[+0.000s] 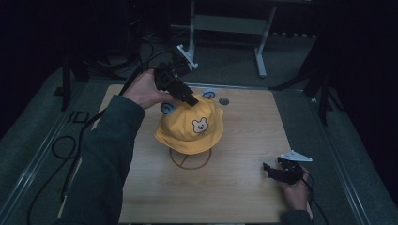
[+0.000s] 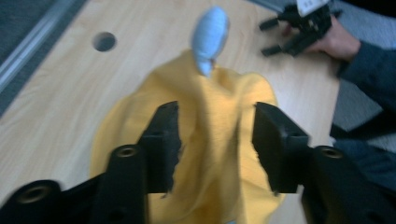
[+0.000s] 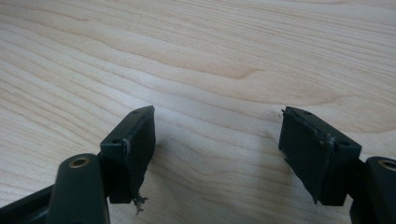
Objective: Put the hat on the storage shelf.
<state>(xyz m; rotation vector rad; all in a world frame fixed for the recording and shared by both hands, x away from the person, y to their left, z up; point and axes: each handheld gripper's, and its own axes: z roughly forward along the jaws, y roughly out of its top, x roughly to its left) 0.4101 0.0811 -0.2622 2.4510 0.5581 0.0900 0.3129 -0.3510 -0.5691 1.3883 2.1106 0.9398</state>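
Dim room, grey floor point(image 1: 42, 122), metal table frame point(image 1: 225, 23) behind (white legs).

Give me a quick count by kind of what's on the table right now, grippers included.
Yellow hat: 1
Wire stand under the hat: 1
Grippers: 2, the left gripper at the hat's crown, the right gripper open over bare wood
Total: 4

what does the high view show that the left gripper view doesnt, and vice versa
The high view alone shows the bear face on the yellow hat, the wire stand under it, and the left tool from outside. The left gripper view alone looks between that tool's open jaws, with hat fabric bunched between them. Both show the hat, a blue ear, the table hole, and the right tool resting open on the wooden table.
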